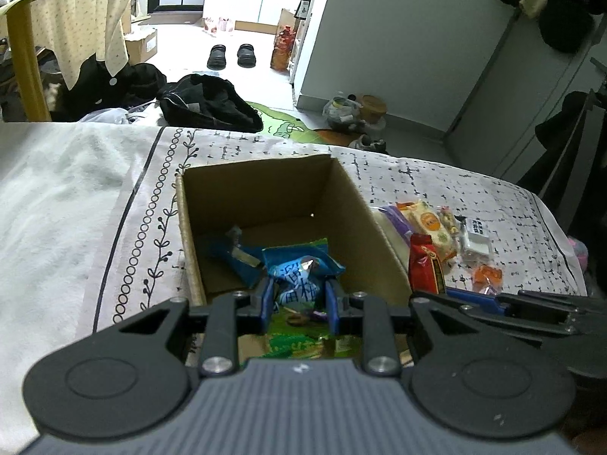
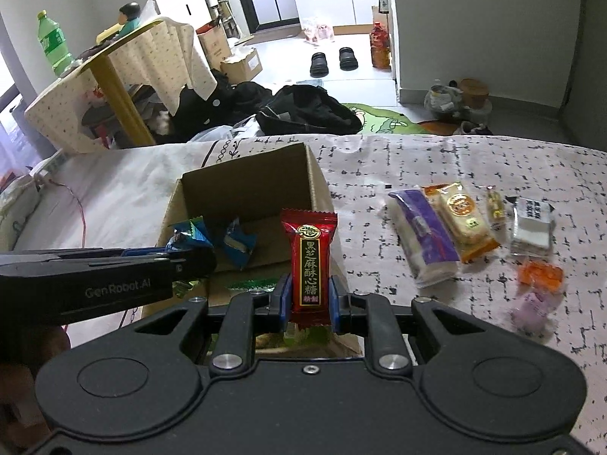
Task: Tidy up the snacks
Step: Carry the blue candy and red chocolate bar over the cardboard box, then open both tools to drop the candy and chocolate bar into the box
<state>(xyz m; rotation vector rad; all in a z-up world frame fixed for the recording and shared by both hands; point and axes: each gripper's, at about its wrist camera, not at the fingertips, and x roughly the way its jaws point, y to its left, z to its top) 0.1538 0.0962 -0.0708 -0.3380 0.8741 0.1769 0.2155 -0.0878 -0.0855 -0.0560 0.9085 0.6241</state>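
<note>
Cardboard formed the open box (image 1: 265, 189) on the patterned cloth (image 2: 417, 159), and over it the left gripper (image 1: 299, 295) pinched a blue-and-white snack packet (image 1: 299, 276) between narrow fingers. Beside the box's right wall, the right gripper (image 2: 306, 299) clamped an upright red candy packet (image 2: 309, 258); further wrapped snacks (image 2: 455, 223) lay to the right on the cloth.
</note>
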